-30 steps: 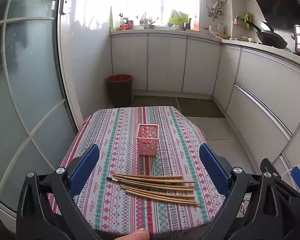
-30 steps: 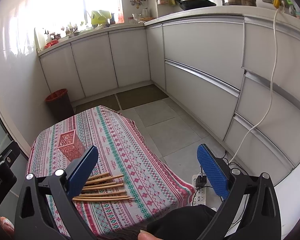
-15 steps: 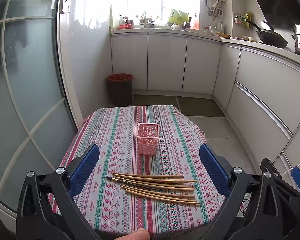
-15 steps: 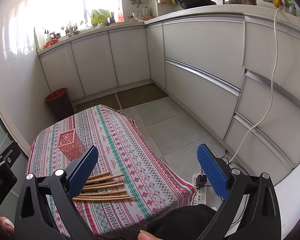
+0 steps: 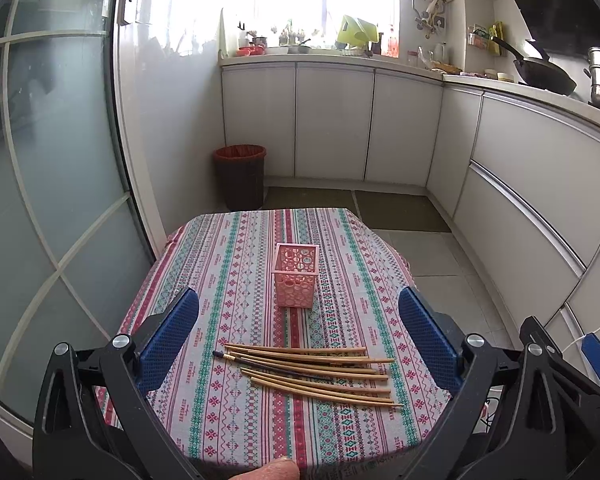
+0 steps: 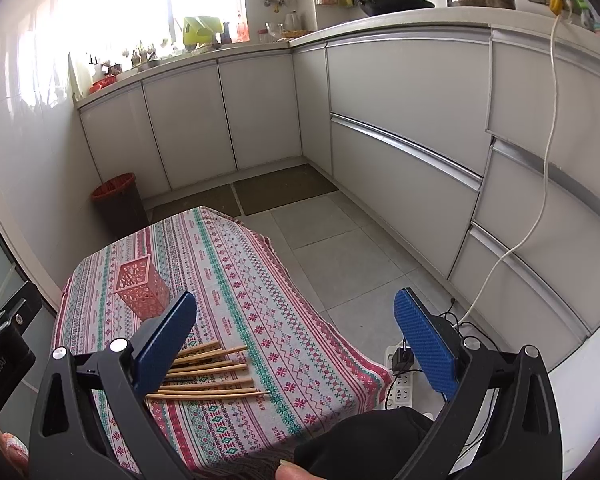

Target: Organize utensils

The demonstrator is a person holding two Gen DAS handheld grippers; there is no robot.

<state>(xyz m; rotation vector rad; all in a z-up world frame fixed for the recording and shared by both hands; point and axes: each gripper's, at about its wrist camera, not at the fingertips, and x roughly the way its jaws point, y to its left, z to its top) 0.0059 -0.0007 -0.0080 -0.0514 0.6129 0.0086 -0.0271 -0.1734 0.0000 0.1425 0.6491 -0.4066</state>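
Several wooden chopsticks (image 5: 312, 374) lie side by side across the near part of a patterned tablecloth (image 5: 228, 264). An empty pink perforated holder (image 5: 295, 274) stands upright behind them at the table's middle. My left gripper (image 5: 299, 336) is open, held above the near edge, with the chopsticks between and below its blue pads. My right gripper (image 6: 296, 340) is open, off the table's right side; its left pad hides the chopsticks' (image 6: 208, 374) left ends. The holder (image 6: 142, 286) shows far left there.
A dark bin with a red liner (image 5: 240, 176) stands on the floor beyond the table. White cabinets (image 5: 336, 120) line the back and right walls. A glass door (image 5: 40, 180) is at the left. A power strip (image 6: 400, 380) and cable lie on the floor at the right.
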